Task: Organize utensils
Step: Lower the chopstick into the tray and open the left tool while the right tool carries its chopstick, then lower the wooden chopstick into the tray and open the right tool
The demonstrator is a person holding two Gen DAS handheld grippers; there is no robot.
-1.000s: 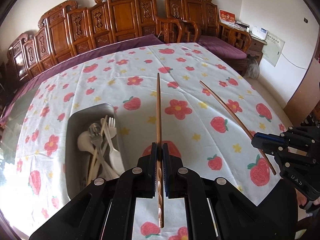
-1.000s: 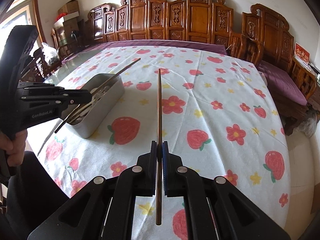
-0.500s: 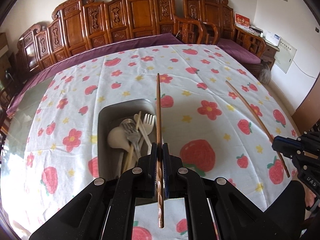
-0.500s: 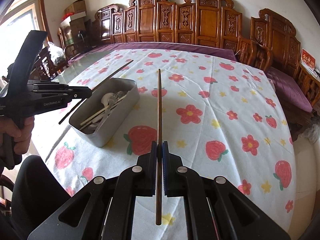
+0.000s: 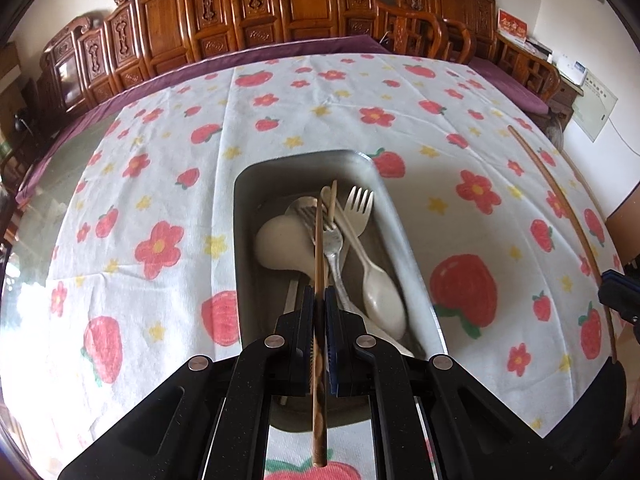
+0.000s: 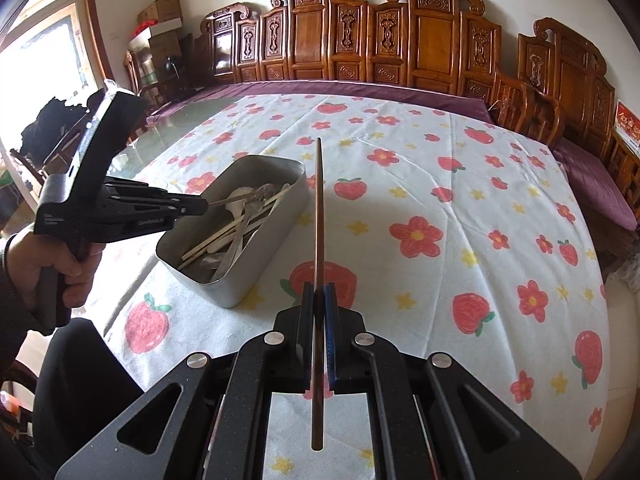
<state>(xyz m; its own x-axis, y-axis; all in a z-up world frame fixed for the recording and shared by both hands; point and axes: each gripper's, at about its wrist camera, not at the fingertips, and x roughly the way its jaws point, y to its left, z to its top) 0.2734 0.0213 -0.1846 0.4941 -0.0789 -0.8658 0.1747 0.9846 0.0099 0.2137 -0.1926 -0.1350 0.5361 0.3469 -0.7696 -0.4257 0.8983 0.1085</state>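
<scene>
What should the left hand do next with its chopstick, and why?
Probably lower it a little, then open the jaws: the left gripper is shut on a chopstick whose tip already hangs over the metal tray holding the other utensils.

- The right tool (image 6: 316, 300) at the bottom centre is clamped on a brown chopstick (image 6: 318, 216) that points up the frame.
- The left tool (image 6: 200, 205), held by a hand (image 6: 60, 264) at the left edge, grips another chopstick (image 6: 228, 199) over a metal tray (image 6: 276, 220).
- The tray holds spoons, forks and pale sticks.
- A strawberry-and-flower cloth (image 6: 440, 200) covers the table.
- Carved wooden chairs (image 6: 360, 44) line the top of the frame.
</scene>
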